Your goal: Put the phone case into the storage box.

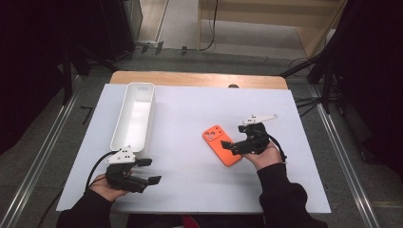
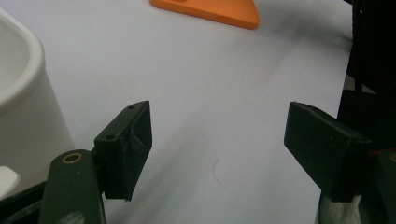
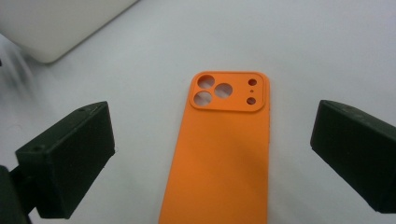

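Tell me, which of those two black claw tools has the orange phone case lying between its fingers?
The right gripper: the orange phone case lies flat between its open fingers. The left gripper, beside the white bin, has bare table between its fingers.

A white sheet [image 1: 190,185] is covering a wooden table [image 1: 199,79], grey carpet [image 1: 228,59] is spreading around it, and dark curtains [image 1: 375,71] are hanging alongside.

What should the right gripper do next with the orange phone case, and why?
Probably lower the right gripper and close it across the orange phone case. Its jaws stand open on either side of the case without touching it, and the case lies flat on the white table, back side up. The white bin stands empty farther left, perhaps the destination.
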`<state>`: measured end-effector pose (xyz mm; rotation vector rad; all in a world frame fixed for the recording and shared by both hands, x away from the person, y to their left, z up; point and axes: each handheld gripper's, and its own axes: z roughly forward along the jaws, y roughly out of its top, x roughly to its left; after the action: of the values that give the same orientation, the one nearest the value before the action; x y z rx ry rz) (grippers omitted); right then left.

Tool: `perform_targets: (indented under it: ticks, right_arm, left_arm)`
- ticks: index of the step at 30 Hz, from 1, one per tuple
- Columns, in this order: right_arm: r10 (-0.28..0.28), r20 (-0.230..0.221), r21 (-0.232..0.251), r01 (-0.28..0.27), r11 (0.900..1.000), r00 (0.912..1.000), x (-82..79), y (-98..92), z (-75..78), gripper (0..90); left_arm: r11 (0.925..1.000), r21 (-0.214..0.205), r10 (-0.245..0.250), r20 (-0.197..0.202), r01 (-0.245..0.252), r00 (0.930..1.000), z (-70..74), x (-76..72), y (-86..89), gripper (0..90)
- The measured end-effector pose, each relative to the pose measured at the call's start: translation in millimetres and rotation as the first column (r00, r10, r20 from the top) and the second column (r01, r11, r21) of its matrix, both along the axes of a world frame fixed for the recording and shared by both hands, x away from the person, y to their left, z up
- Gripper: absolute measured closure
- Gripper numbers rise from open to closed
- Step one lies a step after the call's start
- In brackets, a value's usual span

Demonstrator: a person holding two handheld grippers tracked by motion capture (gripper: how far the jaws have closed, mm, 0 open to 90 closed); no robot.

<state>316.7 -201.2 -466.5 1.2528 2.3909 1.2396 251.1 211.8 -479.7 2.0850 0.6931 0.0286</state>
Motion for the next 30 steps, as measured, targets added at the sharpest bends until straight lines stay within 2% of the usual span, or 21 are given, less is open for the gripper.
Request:
perform_targets:
  ticks: [5,8,14,30]
  right_arm:
    - [-0.006,-0.011,-0.022,0.005,0.9997,0.9999,2.5,6.7,-8.6,0.0]
    - [-0.046,-0.017,-0.058,0.044,0.9973,0.9988,4.1,9.4,-13.8,0.0]
    - [-0.047,-0.033,-0.063,0.045,0.9970,0.9984,5.1,10.3,-21.0,0.0]
    - [-0.052,-0.080,-0.125,0.042,0.9913,0.9955,9.4,17.1,-37.5,0.4]
  left_arm:
    - [1.0000,0.002,-0.001,0.001,0.001,1.0000,0.5,-0.2,0.2,23.9]
    - [1.0000,0.002,-0.002,0.001,0.002,1.0000,0.3,-0.3,0.1,23.9]
    - [1.0000,0.000,0.000,0.001,0.000,1.0000,0.7,-0.5,0.0,23.9]
    - [1.0000,0.001,-0.002,0.003,0.002,1.0000,0.8,-0.6,0.2,23.9]
